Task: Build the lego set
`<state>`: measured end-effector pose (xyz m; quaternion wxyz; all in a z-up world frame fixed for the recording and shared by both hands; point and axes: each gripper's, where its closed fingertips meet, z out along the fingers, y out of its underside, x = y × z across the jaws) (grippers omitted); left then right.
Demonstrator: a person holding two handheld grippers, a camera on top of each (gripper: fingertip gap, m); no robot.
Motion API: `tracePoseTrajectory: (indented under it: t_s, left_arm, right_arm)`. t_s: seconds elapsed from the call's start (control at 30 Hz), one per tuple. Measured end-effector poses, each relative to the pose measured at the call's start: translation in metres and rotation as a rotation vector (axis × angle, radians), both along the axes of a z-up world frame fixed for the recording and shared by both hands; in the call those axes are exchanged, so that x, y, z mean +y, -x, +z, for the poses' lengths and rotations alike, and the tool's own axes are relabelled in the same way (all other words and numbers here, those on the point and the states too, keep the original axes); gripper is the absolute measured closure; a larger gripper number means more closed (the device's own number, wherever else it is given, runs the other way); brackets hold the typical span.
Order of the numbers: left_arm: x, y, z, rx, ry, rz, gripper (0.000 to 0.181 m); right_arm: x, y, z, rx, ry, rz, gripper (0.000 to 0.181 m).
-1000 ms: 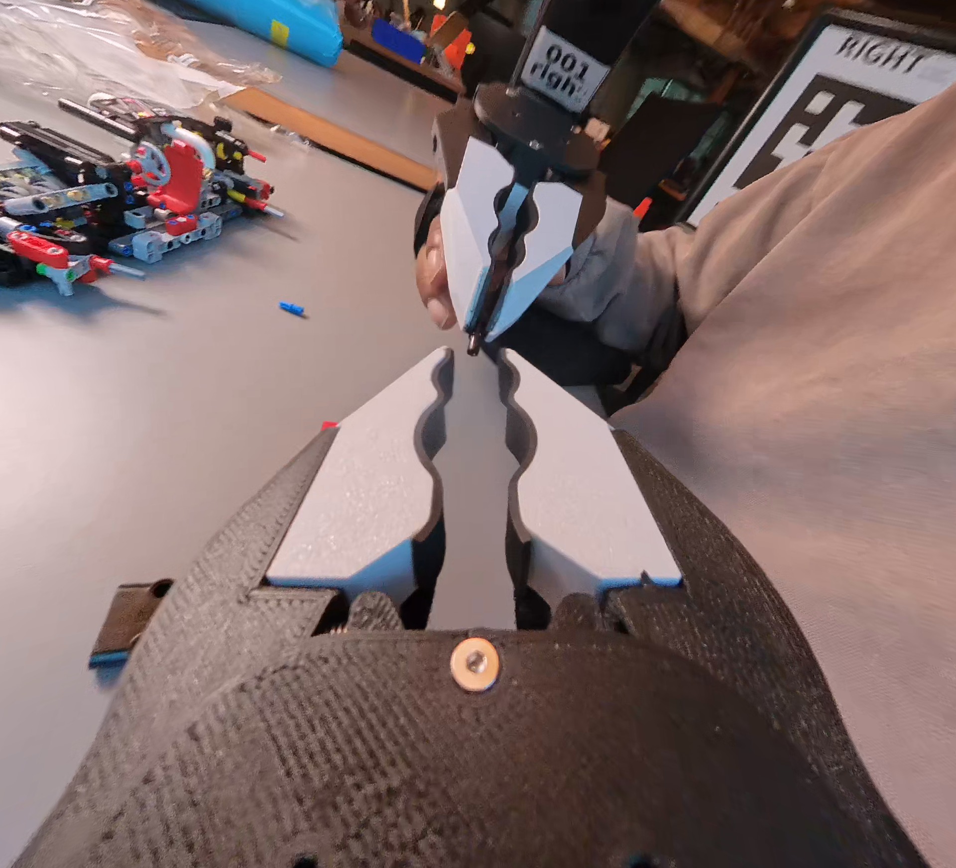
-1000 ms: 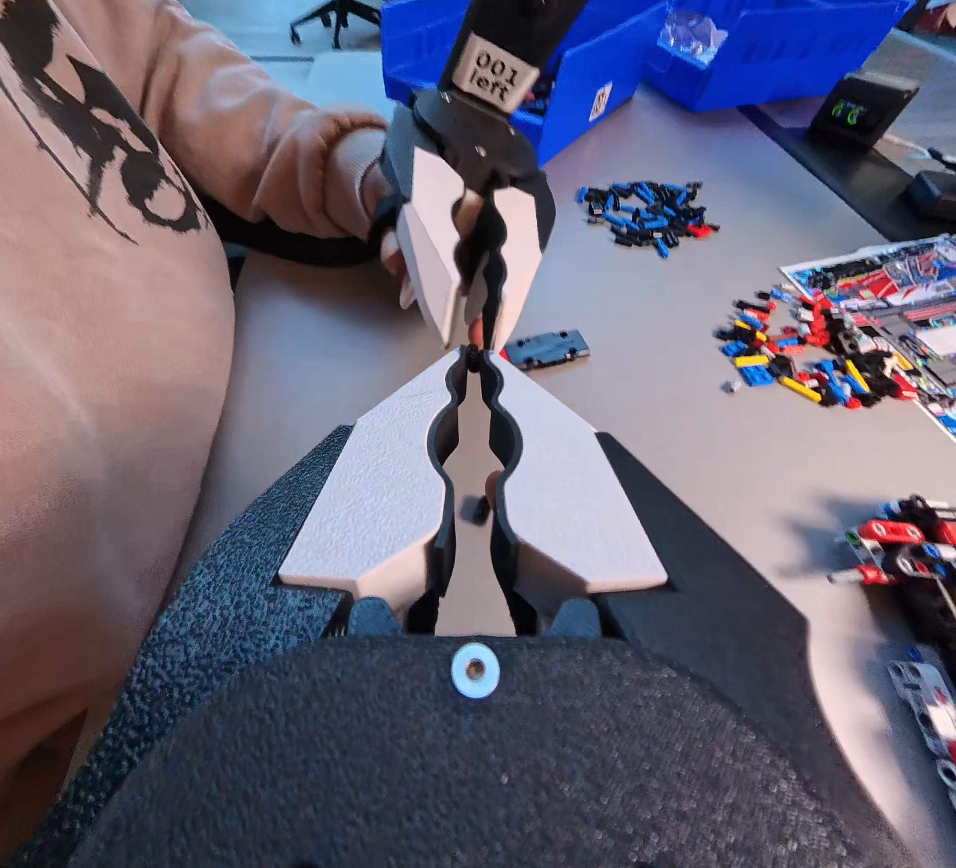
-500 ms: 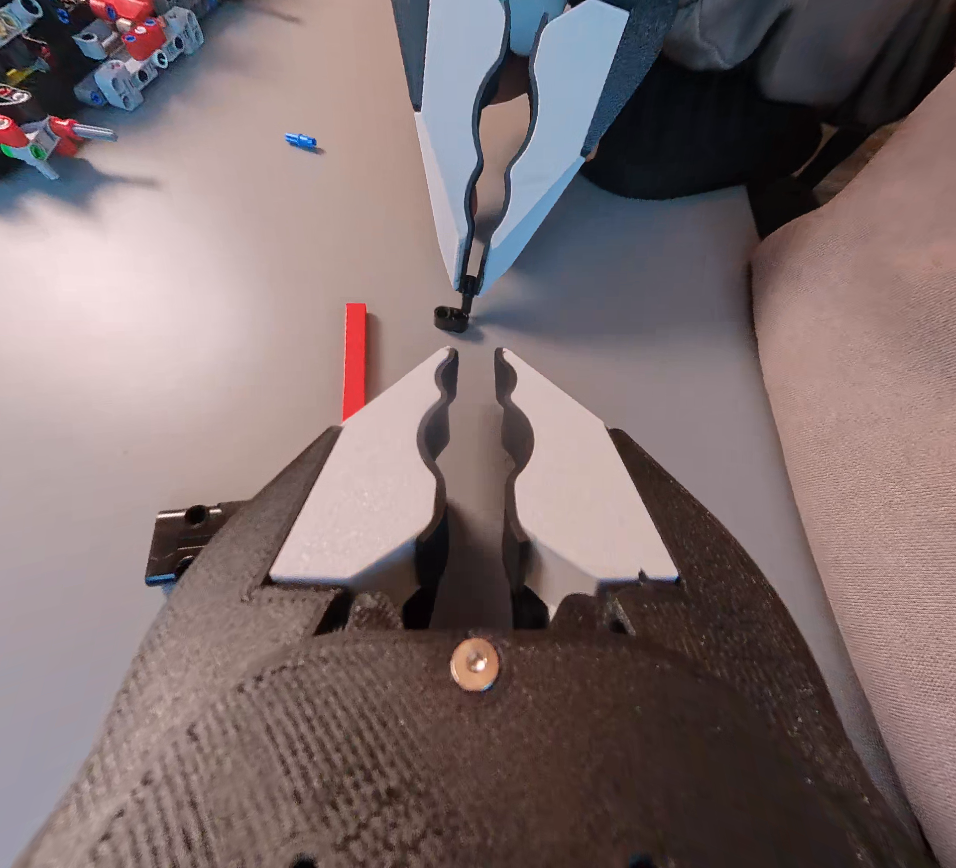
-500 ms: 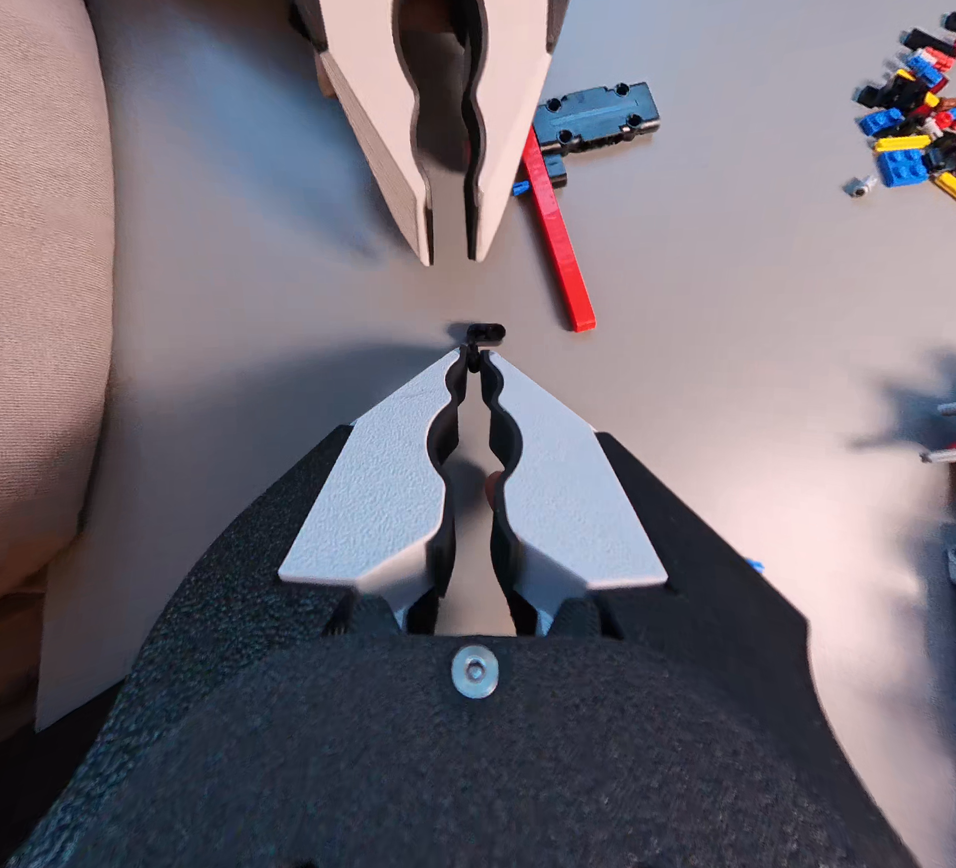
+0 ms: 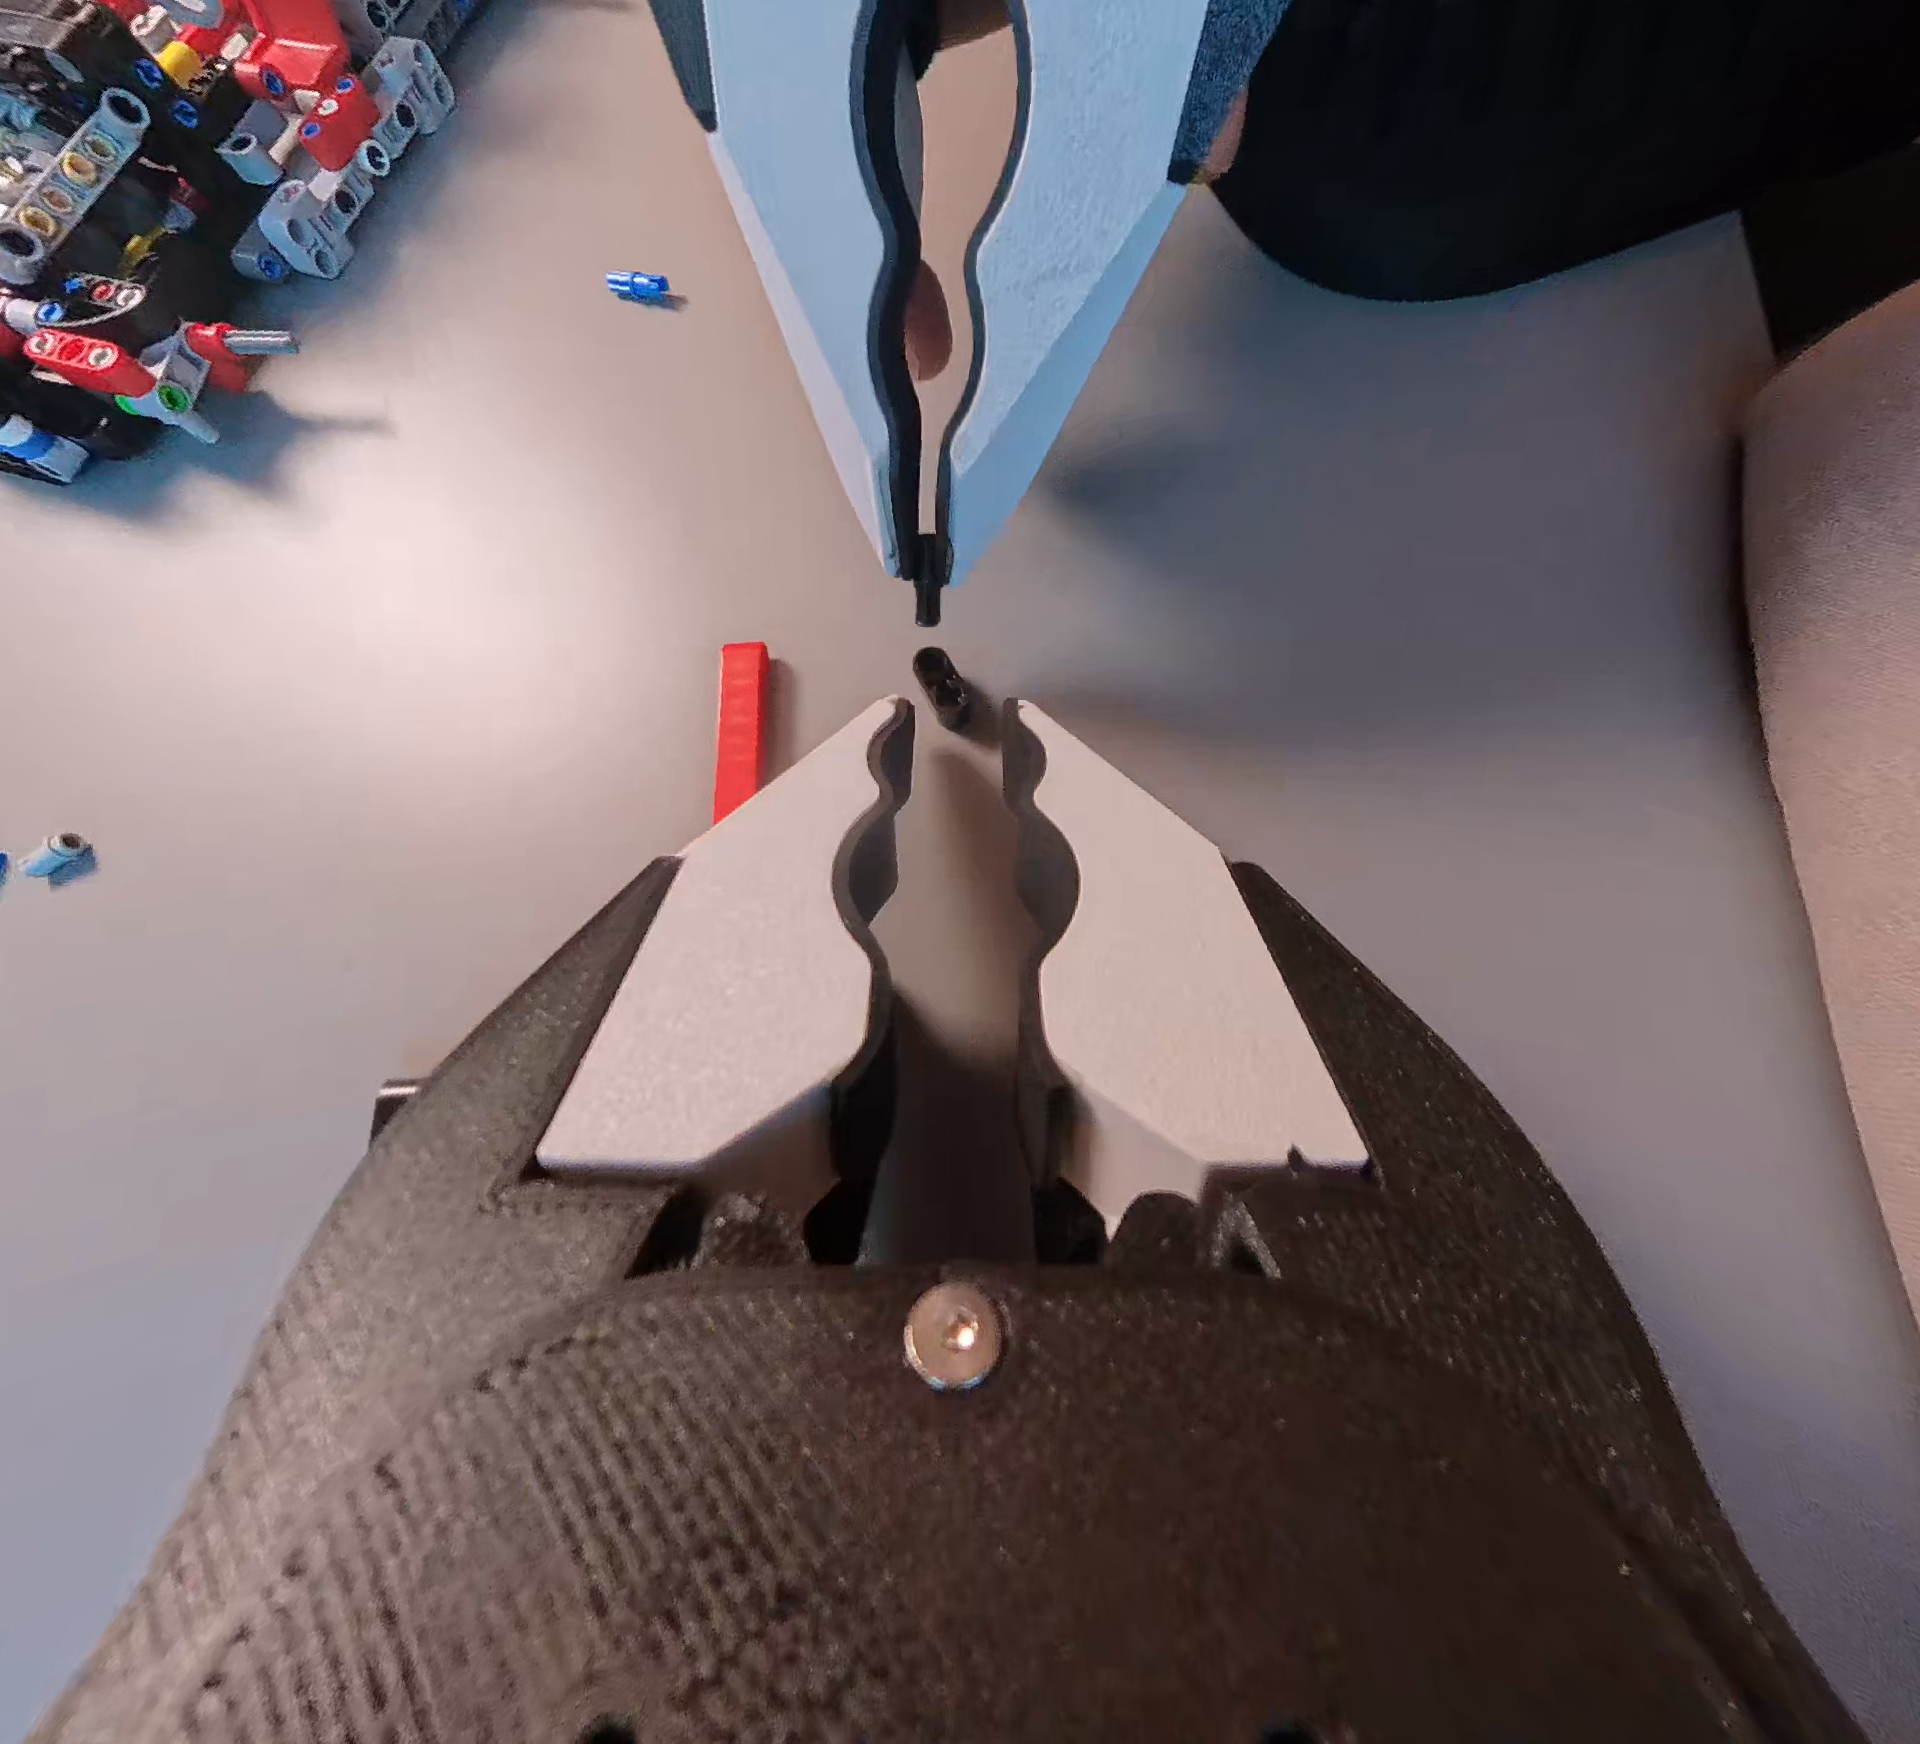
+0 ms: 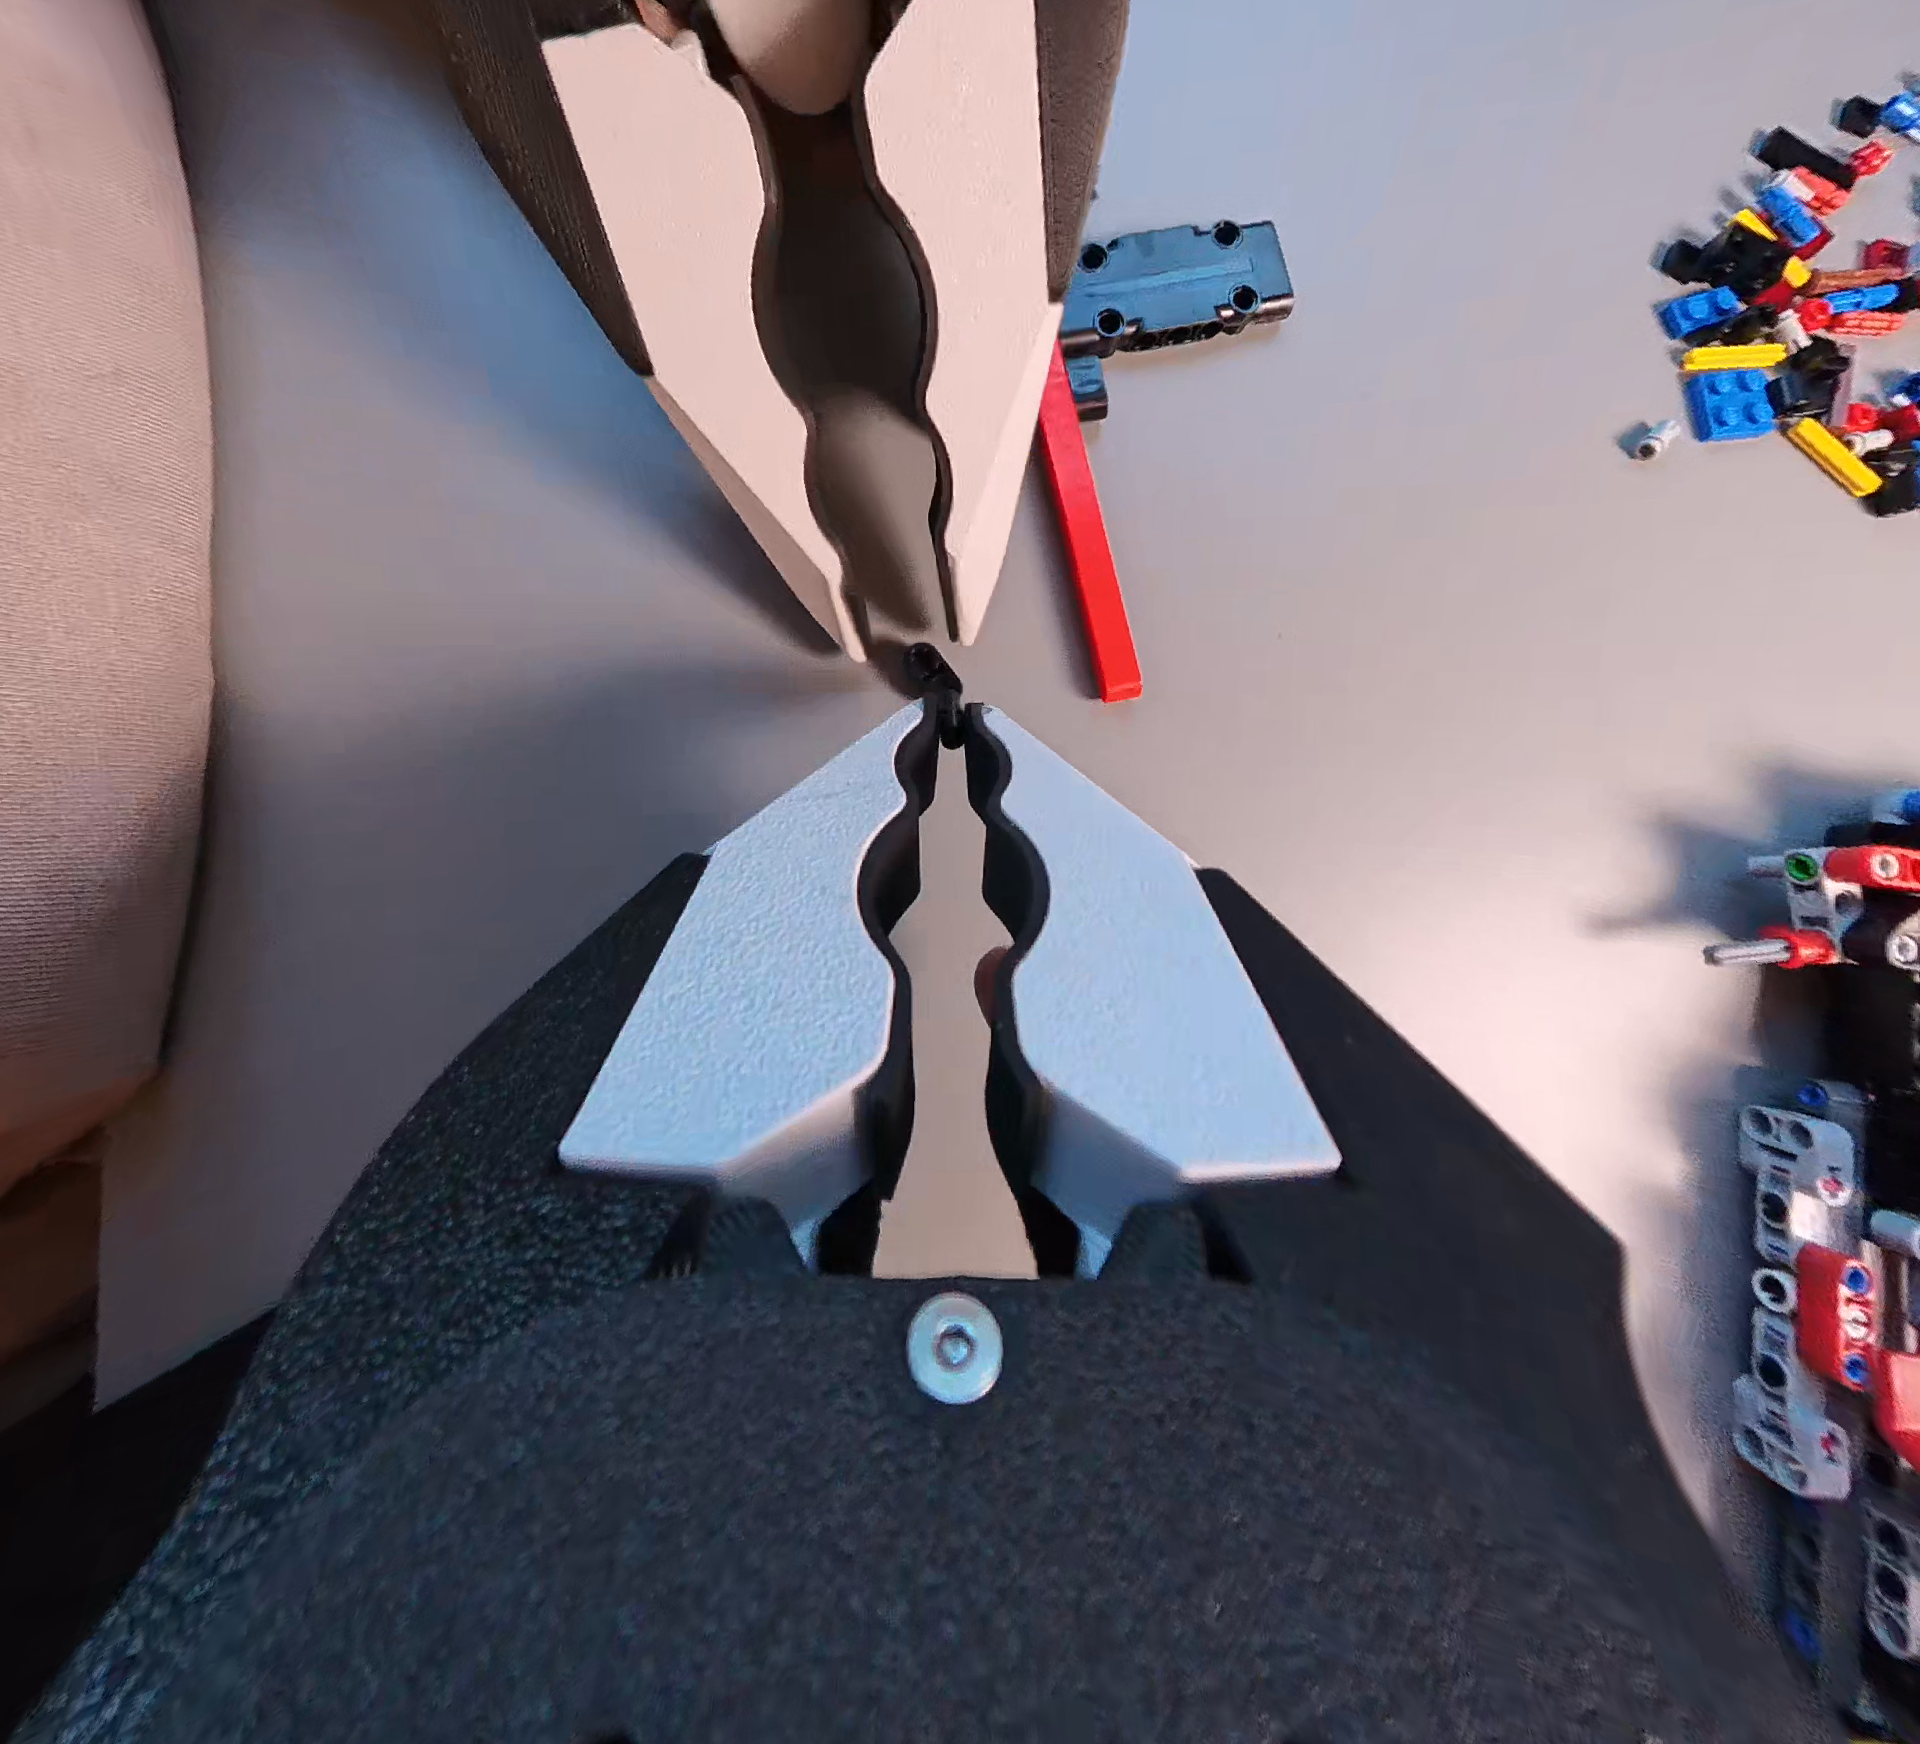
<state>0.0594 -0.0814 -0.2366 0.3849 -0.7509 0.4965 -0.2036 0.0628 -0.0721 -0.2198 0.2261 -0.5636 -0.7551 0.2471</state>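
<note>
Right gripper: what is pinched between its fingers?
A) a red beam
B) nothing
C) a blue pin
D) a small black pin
D: the right gripper has its fingers shut on a small black pin that sticks out past their tips, while the red beam and blue pin lie loose on the table.

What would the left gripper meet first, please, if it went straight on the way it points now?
Probably the small black connector lying just beyond the open left gripper, then the black pin pinched by the right gripper. Depth is hard to judge.
</note>
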Motion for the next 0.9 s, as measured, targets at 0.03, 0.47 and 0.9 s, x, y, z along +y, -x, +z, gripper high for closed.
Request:
tracePoseTrajectory:
  t_s: [0.03, 0.47, 0.9]
  left_arm:
    - [0.002, -0.001, 0.000, 0.003, -0.002, 0.006, 0.167]
    - [0.008, 0.000, -0.001, 0.022, -0.030, 0.001, 0.176]
    - [0.009, 0.002, -0.001, 0.043, -0.076, -0.008, 0.176]
  right_arm:
    - [0.001, 0.001, -0.002, -0.025, -0.005, 0.008, 0.180]
    - [0.002, 0.003, -0.012, -0.242, -0.010, 0.066, 0.180]
    - [0.004, 0.007, -0.011, -0.407, 0.039, 0.053, 0.180]
